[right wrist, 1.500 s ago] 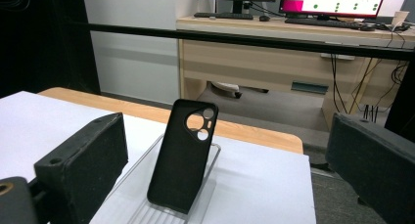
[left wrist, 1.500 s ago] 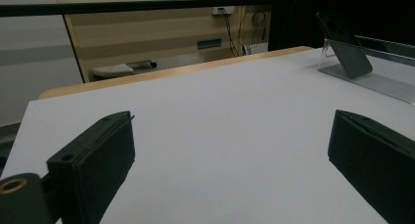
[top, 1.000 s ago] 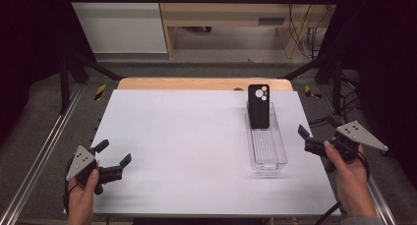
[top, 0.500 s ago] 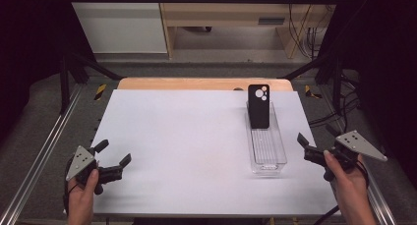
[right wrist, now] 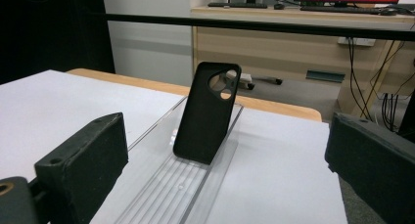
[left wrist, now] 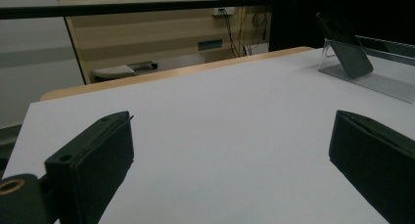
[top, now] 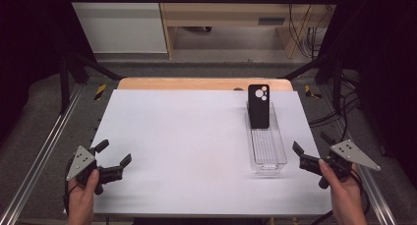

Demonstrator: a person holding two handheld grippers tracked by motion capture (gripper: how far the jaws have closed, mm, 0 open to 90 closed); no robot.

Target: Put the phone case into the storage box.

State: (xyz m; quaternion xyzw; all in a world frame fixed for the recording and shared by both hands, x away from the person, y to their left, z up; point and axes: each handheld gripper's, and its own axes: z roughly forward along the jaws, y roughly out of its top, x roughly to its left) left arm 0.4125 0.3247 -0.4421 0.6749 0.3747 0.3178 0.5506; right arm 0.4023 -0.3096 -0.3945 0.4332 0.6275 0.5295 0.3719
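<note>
A black phone case (top: 258, 106) (right wrist: 206, 112) (left wrist: 344, 44) stands tilted at the far end of a clear plastic tray (top: 267, 149) (right wrist: 181, 185) on the right side of the white table. My right gripper (top: 312, 145) (right wrist: 225, 170) is open at the table's right edge, near the tray's front end, with nothing between its jaws. My left gripper (top: 114, 153) (left wrist: 230, 165) is open over the near left corner, far from the tray, also holding nothing.
The white table top (top: 187, 146) spreads wide between the two grippers. A wooden strip (top: 196, 83) runs along its far edge. Metal rails (top: 44, 151) flank the table. A pale cabinet and cables stand beyond it.
My right gripper has drawn back toward me and slightly outward along the table's right edge. My left gripper has shifted only slightly.
</note>
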